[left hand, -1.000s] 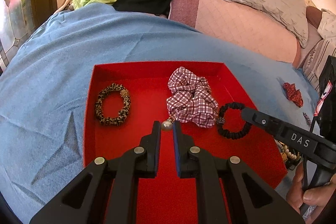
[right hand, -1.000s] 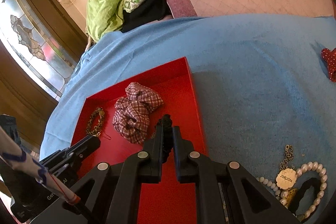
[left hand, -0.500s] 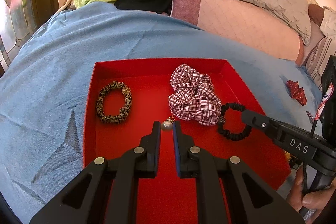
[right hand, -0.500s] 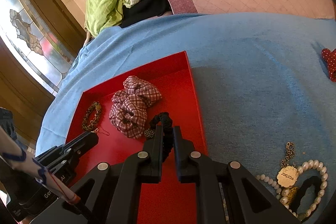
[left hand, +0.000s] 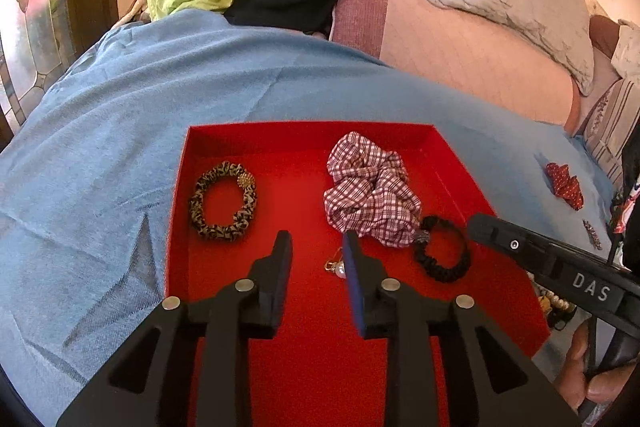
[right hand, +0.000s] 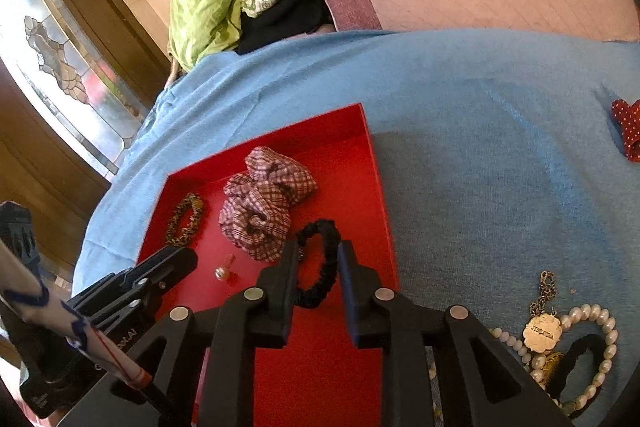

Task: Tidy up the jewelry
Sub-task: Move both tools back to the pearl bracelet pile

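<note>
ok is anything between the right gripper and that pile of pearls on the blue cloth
Nothing visible blocks it. The right gripper, jaws just opened, stands over the black hair tie lying in the red tray. The pearl necklace lies outside the tray to its right, with only bare blue cloth and the tray's low wall between.

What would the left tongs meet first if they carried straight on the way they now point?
Probably the bare floor of the red tray, in the gap between the leopard hair tie and the checked scrunchie. The left tongs stand open, and the pearl earring lies by the right-hand finger. Depth is unclear.
</note>
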{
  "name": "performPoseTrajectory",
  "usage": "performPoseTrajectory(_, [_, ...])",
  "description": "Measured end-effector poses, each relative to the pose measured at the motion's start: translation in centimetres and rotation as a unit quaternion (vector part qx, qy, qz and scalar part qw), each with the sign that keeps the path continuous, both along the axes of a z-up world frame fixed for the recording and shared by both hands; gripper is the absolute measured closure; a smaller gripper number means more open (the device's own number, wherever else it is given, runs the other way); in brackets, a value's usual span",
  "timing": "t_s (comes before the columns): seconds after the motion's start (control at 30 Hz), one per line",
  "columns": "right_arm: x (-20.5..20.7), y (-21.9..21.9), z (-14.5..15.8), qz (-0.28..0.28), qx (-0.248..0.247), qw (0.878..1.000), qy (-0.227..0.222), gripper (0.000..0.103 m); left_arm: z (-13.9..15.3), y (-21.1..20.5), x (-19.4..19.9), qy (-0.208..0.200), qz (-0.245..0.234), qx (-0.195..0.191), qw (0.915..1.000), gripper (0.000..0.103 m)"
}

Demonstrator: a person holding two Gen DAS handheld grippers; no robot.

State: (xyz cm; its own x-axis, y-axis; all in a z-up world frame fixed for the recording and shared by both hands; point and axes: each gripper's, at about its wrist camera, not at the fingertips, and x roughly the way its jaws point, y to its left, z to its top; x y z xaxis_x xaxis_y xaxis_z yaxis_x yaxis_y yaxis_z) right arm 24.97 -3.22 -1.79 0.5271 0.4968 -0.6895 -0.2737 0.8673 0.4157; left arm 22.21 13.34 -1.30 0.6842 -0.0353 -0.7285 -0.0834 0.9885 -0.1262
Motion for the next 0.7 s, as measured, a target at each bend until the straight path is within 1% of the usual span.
performPoseTrajectory(0.13, [-0.6,-0.5,1.1,0.004,0.011,1.0,-0.008,0.081,0.7,-0.2,-0.6,-0.019,-0.001,-0.004,0.9998,0.078])
performPoseTrajectory(0.2, [-1.0,-1.3,1.9,-0.001,0.021,1.0,-0.011,0.081,1.3,-0.5,-1.1,-0.032,-0.008,-0.005,0.9994,0.078])
performPoseTrajectory(0.33, [-1.9,-4.5,3.2,-0.021,0.027,0.999,-0.015,0.081,2.0,-1.9,-2.1,-0.047,-0.041,0.0,0.998,0.078])
performPoseTrajectory(0.4, [-2.0,-6.9,3.5,-0.039,0.026,0.999,-0.008,0.081,2.4,-3.0,-2.7,-0.051,-0.07,-0.008,0.9962,0.078])
performPoseTrajectory(0.47, [-1.8,-9.9,3.3,-0.065,0.029,0.997,0.014,0.081,2.5,-4.5,-3.3,-0.047,-0.1,-0.016,0.9938,0.078])
performPoseTrajectory(0.57, [-1.5,-13.5,2.4,-0.083,0.05,0.994,0.045,0.081,2.2,-6.9,-3.9,-0.03,-0.142,-0.028,0.989,0.078])
performPoseTrajectory(0.67, [-2.1,-15.6,1.3,-0.083,0.036,0.994,0.065,0.081,1.9,-9.5,-4.2,-0.013,-0.179,-0.043,0.9828,0.078])
performPoseTrajectory(0.7, [-2.3,-16.1,0.9,-0.08,0.041,0.993,0.073,0.081,1.9,-10.5,-4.4,-0.009,-0.191,-0.045,0.9804,0.078])
